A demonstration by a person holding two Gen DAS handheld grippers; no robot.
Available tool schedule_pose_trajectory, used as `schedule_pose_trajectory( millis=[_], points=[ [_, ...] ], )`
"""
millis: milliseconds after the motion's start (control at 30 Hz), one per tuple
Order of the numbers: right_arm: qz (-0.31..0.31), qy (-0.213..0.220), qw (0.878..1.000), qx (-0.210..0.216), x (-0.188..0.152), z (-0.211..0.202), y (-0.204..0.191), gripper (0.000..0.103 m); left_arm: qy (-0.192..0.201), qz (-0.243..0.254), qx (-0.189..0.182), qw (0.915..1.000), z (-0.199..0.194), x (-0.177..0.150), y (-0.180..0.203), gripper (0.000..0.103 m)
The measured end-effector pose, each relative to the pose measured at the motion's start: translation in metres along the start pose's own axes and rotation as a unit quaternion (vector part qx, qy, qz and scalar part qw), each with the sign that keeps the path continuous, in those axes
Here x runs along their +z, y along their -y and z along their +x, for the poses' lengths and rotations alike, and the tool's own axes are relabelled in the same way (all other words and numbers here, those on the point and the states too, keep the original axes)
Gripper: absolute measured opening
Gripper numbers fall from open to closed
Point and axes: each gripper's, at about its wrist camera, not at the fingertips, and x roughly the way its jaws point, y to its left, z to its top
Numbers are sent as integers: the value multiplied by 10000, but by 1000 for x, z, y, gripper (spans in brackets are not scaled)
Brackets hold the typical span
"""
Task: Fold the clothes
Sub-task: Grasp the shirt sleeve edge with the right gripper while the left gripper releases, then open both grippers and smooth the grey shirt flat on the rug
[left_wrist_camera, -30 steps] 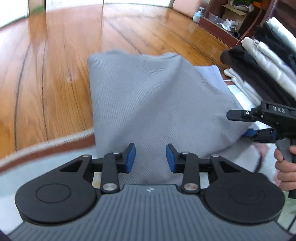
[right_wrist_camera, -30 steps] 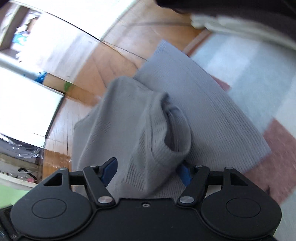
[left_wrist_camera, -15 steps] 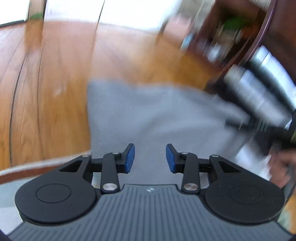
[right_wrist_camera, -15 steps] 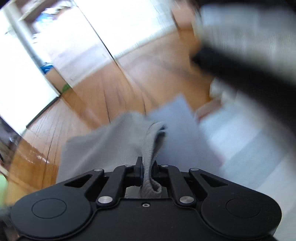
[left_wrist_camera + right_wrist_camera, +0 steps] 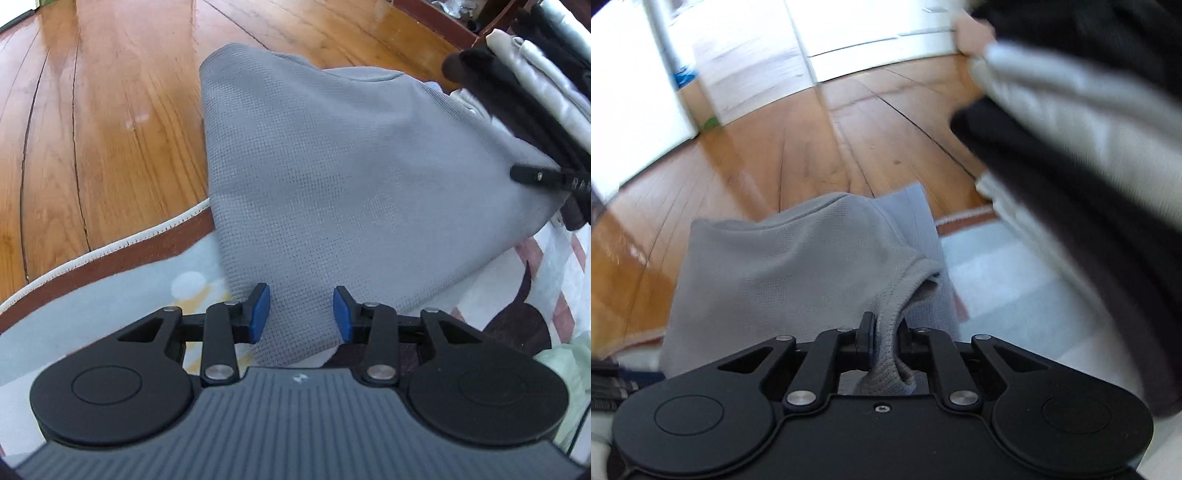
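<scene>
From the left wrist view, the grey knit garment (image 5: 332,166) lies half on the rug (image 5: 110,291) and half on the wooden floor (image 5: 92,110), over the rug's brown edge, and one side of it rises toward the right. The left gripper (image 5: 301,314) hovers over the near hem with its 2 blue pads (image 5: 258,314) wide apart, and they hold nothing. At the right edge the tip of the right gripper (image 5: 535,177) shows against the cloth, just beside a stack of folded black and white clothes (image 5: 535,74).

From the right wrist view, the right gripper (image 5: 884,345) is closed tight on a rolled hem of the garment (image 5: 798,266), and the cloth hangs up from the rug (image 5: 1015,295). The picture is blurred, so I think this gripper is moving.

I judge that a fold is in hand: one edge is lifted to go over the rest. The next move calls for laying this edge flat and even, while the free left gripper steadies the near hem.
</scene>
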Motion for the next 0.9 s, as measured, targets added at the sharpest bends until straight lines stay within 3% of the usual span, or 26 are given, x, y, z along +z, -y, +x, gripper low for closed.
schedule_pose_trajectory(
  millis=[133,267,300,333,367,433,467,567,633,733,833,900],
  points=[
    [-515,-73,9982,-315,3,1,-1,19,-38,5,34,10000,-1,-2,-1,38],
    [-248,-14,9990,-378,7,-6,14,22,-199,208,268,9992,-8,-6,3,41],
    [-177,42,9992,-358,7,-11,16,28,-245,314,439,9982,-9,-7,8,44],
    [-108,100,9993,-334,8,-16,19,29,-288,409,593,9970,-9,-8,11,55],
    [-88,194,9997,-118,7,-23,18,31,-309,429,634,9966,-8,-9,12,60],
    [-273,458,9981,307,5,-36,12,41,-354,458,708,9958,-5,-12,12,60],
    [-474,575,9964,409,2,-38,6,51,-389,376,689,9962,-4,-12,10,60],
    [-1130,281,9897,834,-13,-19,-13,51,-411,128,578,9974,-4,-9,6,60],
    [-1054,-148,9891,1013,-24,-1,-7,48,-205,469,637,9967,-17,-9,12,61],
    [-1050,-241,9889,1022,-20,1,-1,43,247,942,611,9934,-40,-11,21,65],
    [-1110,122,9859,1245,13,-15,-4,49,771,692,312,9941,-53,-3,10,65],
    [-1155,255,9820,1472,45,-7,-8,56,990,588,304,9929,-49,11,3,65]
  ],
)
